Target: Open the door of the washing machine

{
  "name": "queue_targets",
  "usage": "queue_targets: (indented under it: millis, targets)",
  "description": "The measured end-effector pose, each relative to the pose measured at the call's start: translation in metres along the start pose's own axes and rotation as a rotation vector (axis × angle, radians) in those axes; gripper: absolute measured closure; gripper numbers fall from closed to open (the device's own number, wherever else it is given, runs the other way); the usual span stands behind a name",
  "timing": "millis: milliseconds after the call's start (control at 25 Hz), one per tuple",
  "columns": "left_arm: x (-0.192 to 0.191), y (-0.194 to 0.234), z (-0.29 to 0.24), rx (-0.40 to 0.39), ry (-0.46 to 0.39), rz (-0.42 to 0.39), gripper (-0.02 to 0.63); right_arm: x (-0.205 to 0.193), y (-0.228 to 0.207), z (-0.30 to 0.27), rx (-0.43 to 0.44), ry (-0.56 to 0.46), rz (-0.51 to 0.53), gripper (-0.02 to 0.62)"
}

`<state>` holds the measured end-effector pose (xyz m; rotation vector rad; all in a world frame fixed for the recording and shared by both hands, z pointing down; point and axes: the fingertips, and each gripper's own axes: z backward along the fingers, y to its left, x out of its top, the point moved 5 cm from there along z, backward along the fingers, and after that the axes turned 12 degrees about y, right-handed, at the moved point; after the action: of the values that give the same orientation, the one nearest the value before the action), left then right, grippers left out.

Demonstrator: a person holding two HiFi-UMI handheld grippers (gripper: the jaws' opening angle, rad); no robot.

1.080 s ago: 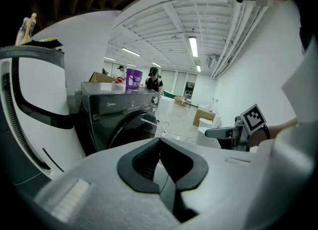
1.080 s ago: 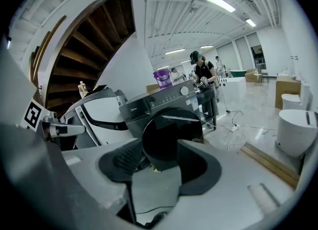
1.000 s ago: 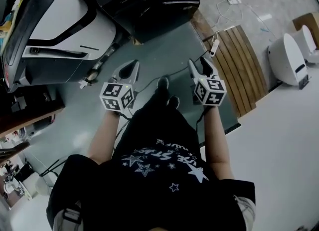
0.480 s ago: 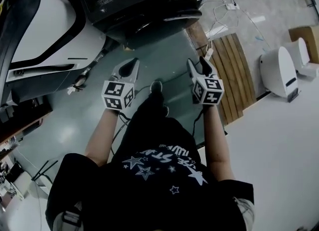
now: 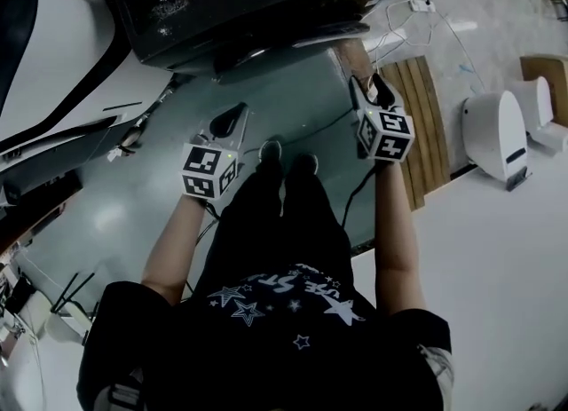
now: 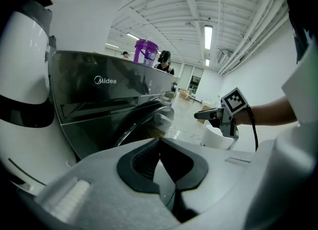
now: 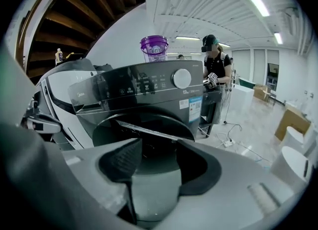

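Washer (image 5: pixel 266 1), dark, stands on the floor (image 5: pixel 115 214) ahead of the person's shoes (image 5: pixel 271 150), with a white machine (image 5: pixel 53 54) to its left. Left gripper (image 5: pixel 231 118) and right gripper (image 5: pixel 370 91) both point toward it; the right one is by its front corner, beside a slatted wooden board (image 5: pixel 430 116).

Left gripper view: its pads lie closed together with nothing between them. Beyond them the door (image 6: pixel 141 122) bulges from the washer's front, and a purple jug (image 6: pixel 145 52) sits on top.

Right gripper view: its jaws stand wide and empty, apart from the washer. Through the gap shows the round dark door, below the panel with its knob (image 7: pixel 182 78). Another person (image 7: pixel 216 65) stands behind the washer.
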<state>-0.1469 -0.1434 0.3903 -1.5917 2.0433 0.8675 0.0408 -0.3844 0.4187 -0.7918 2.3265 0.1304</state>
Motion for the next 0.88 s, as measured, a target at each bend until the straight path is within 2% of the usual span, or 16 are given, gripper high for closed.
queue_targets:
  millis: [520,600,640,880]
  targets:
    - [-0.018,-0.003,-0.047,0.13,0.003,0.122,0.595,0.022,-0.081,-0.114,0.027,0.049,0.293,0.372]
    - [-0.024,-0.007,-0.051,0.139,0.003,0.153,0.595,0.025,-0.088,-0.126,0.032,0.057,0.351,0.371]
    - [-0.027,-0.009,-0.052,0.144,0.004,0.166,0.595,0.027,-0.089,-0.132,0.037,0.061,0.382,0.349]
    - [-0.037,-0.016,-0.058,0.193,0.002,0.228,0.595,0.037,-0.096,-0.167,0.078,0.086,0.55,0.345]
